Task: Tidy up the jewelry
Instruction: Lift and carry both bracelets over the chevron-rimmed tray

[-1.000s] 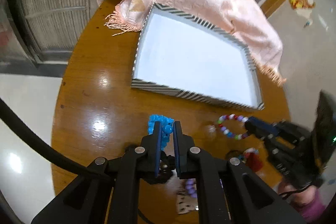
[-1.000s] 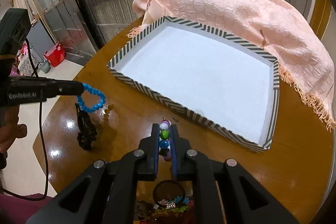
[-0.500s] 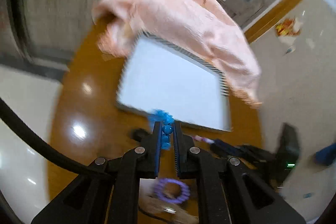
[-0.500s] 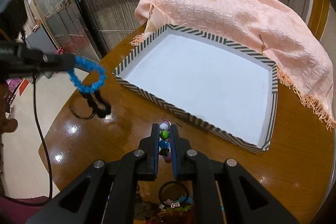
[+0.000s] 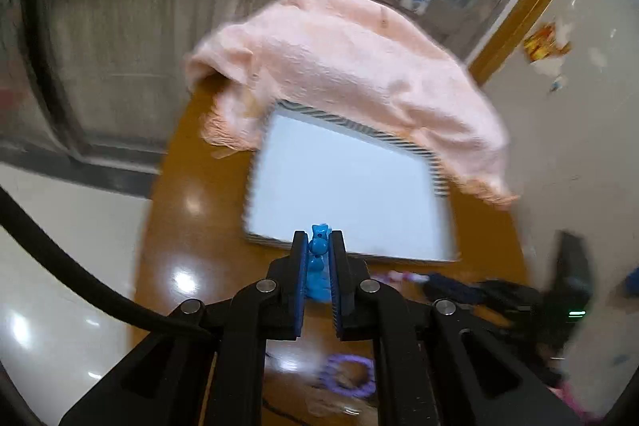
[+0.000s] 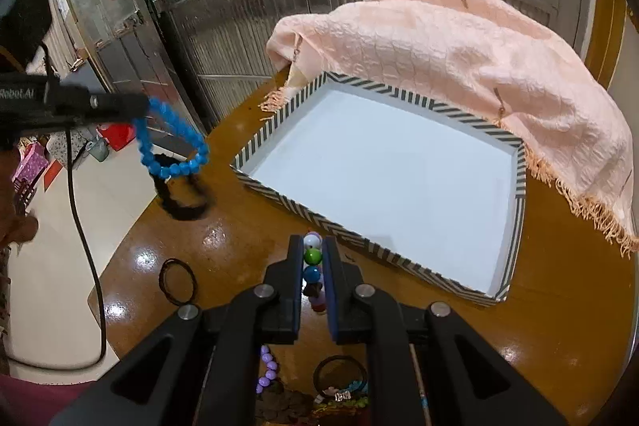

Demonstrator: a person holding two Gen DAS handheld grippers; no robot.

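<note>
My left gripper (image 5: 318,246) is shut on a blue bead bracelet (image 5: 318,268) and holds it in the air, short of the tray's near edge. In the right wrist view the left gripper (image 6: 137,108) sits at the left with the blue bracelet (image 6: 175,146) hanging from it; a black bracelet (image 6: 181,196) dangles below. My right gripper (image 6: 312,246) is shut on a multicoloured bead bracelet (image 6: 312,266) just in front of the striped tray (image 6: 295,208). The tray (image 5: 439,170) has a white empty floor.
A pink fringed cloth (image 6: 459,50) drapes over the tray's far edge and also shows in the left wrist view (image 5: 351,62). On the round wooden table (image 6: 559,326) lie a purple bracelet (image 5: 349,380), black hair ties (image 6: 177,280) and a heap of other jewelry (image 6: 319,398).
My left gripper has risen well above the table with the blue bracelet, and the black bracelet came up hanging under it. My right gripper has lifted a little with its bracelet.
</note>
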